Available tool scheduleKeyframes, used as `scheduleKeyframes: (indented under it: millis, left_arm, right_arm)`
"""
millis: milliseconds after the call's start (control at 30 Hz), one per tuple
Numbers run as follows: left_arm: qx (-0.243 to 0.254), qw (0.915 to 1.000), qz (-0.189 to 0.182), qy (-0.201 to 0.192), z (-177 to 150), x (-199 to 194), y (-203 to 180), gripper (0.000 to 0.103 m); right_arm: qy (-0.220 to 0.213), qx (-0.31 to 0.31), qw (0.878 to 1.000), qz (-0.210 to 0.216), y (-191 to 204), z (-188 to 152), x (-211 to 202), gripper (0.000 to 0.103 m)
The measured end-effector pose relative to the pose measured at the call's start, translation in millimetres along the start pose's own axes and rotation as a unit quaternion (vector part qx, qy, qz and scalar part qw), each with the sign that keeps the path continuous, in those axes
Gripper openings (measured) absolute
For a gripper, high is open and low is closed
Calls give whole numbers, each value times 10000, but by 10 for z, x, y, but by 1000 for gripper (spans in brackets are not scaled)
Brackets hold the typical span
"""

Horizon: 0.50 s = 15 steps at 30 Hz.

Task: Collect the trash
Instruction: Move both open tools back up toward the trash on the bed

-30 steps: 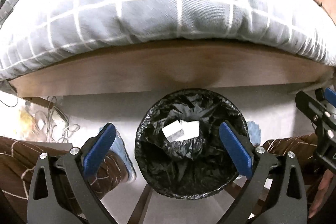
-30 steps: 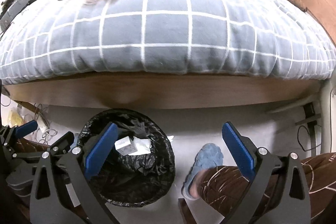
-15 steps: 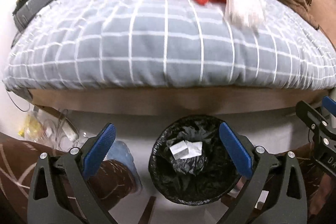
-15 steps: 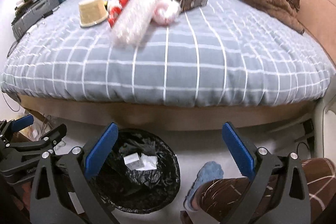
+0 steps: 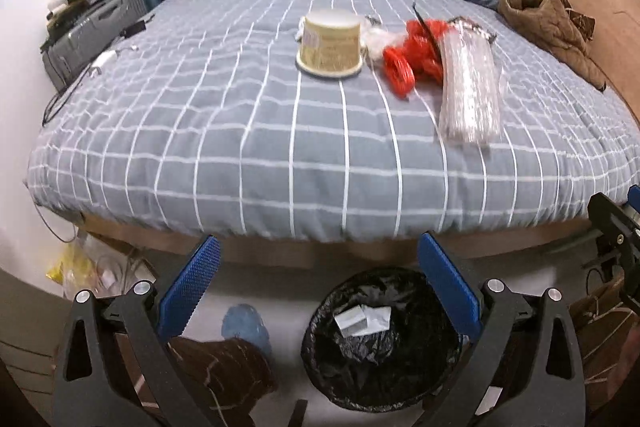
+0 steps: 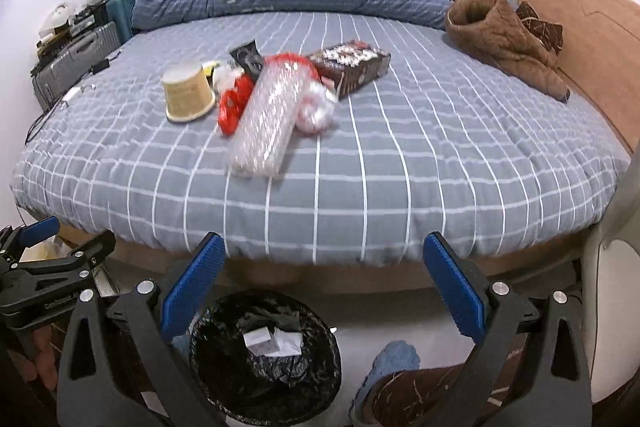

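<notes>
Both grippers' fingers spread, empty: the clear plastic pack (image 6: pixel 266 119) lies ahead of the right gripper (image 6: pixel 324 287) (nearer one), long axis pointing away.

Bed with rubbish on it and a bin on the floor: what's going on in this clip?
A person holding two grippers is clearing litter off the grey checked bed. Both the left gripper and right gripper are empty, jaws open, above the black-lined round bin, which already holds white paper scraps. On the bed lie an upturned beige paper cup, red plastic wrapping, a clear bubble-wrap roll and a dark printed box.
</notes>
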<state>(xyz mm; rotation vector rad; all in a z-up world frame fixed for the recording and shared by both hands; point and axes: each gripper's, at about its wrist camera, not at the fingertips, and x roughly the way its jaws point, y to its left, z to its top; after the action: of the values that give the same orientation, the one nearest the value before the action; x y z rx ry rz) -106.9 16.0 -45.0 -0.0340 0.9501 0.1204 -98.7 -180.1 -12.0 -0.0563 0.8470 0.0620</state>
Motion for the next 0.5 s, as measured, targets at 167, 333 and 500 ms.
scheduleKeyframes:
  millis: [167, 333, 500]
  left_arm:
    - [54, 9999, 14, -92, 230, 43, 7, 97]
    - [40, 9997, 11, -224, 520, 110, 9, 97]
    - [-178, 9993, -186, -269, 818, 190, 66, 97]
  right_arm:
    - [-143, -32, 9999, -8, 38, 220, 28, 95]
    - [-178, -97, 9998, 4, 84, 441, 166, 95]
    - [-245, -118, 9996, 72, 154, 698, 295, 95]
